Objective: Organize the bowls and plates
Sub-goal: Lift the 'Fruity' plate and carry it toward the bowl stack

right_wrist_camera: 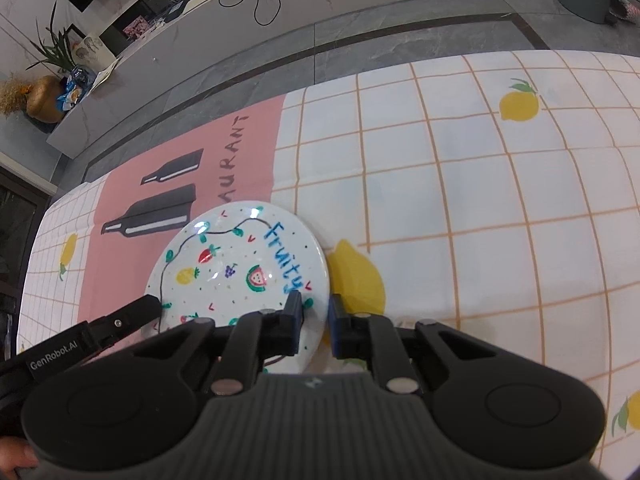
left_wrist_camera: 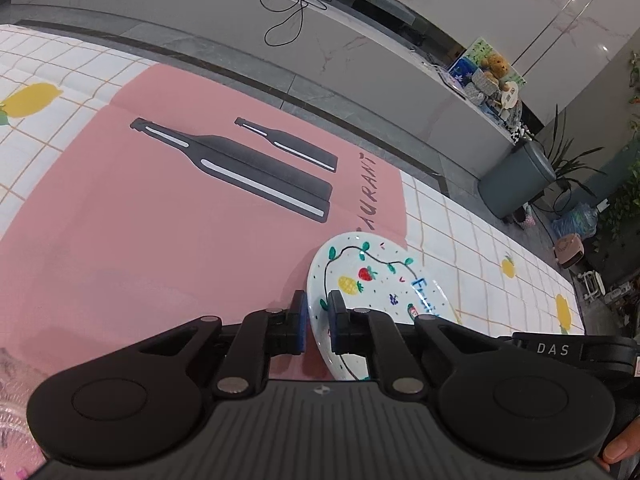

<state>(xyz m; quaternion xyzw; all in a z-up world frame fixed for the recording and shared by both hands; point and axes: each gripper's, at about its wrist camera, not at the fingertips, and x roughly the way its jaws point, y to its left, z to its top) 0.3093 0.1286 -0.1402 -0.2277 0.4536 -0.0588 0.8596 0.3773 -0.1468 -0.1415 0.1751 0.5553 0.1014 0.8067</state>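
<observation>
Fruit-painted plate (right_wrist_camera: 240, 264), seemingly empty

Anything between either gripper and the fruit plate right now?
Nothing visible. The left gripper and the right gripper each have the rim of the fruit plate between their pads, on opposite sides, both shut on it. Around the plate only the printed tablecloth shows.
</observation>
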